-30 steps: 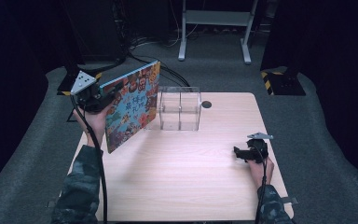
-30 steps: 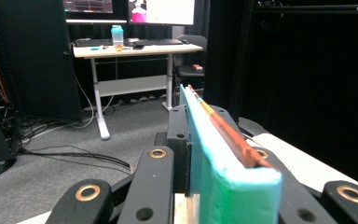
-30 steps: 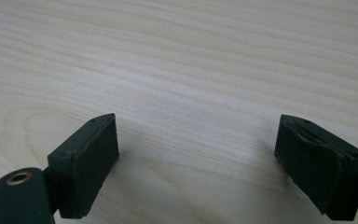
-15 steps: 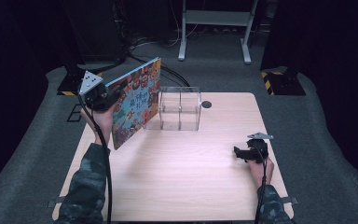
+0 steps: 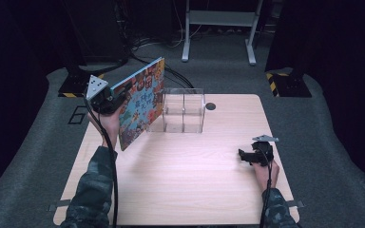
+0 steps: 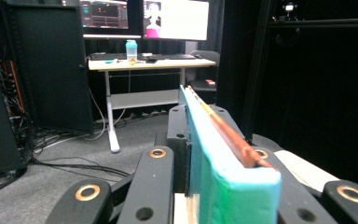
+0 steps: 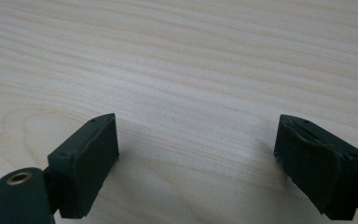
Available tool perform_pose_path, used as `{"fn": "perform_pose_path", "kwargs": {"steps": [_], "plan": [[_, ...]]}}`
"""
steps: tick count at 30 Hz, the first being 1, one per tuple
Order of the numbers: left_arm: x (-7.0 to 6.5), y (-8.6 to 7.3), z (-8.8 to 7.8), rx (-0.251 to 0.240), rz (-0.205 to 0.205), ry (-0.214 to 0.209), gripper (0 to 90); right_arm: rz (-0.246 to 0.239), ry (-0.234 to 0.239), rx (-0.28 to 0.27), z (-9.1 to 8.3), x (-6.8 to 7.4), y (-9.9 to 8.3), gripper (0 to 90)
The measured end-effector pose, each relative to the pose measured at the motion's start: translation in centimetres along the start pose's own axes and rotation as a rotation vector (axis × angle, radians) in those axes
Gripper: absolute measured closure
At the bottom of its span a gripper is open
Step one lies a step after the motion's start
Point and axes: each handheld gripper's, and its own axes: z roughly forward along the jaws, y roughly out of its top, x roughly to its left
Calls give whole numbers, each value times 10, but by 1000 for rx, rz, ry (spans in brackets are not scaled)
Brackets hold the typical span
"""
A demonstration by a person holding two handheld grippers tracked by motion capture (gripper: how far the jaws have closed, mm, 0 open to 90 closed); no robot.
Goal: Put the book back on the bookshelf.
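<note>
Nearest, the right gripper (image 5: pixel 245 155) rests low on the wooden table (image 5: pixel 185 190) at its right side, jaws spread wide with bare wood between them. Farther back, the left gripper (image 5: pixel 116 98) clamps a picture book (image 5: pixel 140 102) by its upper edge above the table's left rear, the book upright on edge, cover facing right, its long axis running away from the person. Just beside it stands a clear divided box (image 5: pixel 180 110), with nothing visible inside.

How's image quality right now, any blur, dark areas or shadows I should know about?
High view: table evenly lit, surroundings nearly black, and the clear box is faint. Left gripper view: the book edge is soft up close, while the far desk is sharper. Right gripper view: the wood grain is sharp, with soft shadows beside the open jaws.
</note>
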Motion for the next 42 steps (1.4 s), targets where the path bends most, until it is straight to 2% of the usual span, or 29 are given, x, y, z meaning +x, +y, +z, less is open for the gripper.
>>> {"fn": "perform_pose_path", "kwargs": {"steps": [11, 14, 19, 31, 42], "plan": [[-6, -13, 2, -46, -15, 10, 804, -1, -1, -1, 0, 0, 0, 128], [-10, -15, 3, -50, -4, 26, 804, 3, -1, 0, 0, 0, 0, 128], [-13, -20, 2, -71, -8, 42, 804, 3, -1, 1, 0, 0, 0, 129], [-12, -41, 3, -107, -33, 69, 804, 1, -2, -1, 0, 0, 0, 129], [-13, -49, 5, -128, -51, 83, 803, 2, -3, 0, 0, 0, 0, 129]]}}
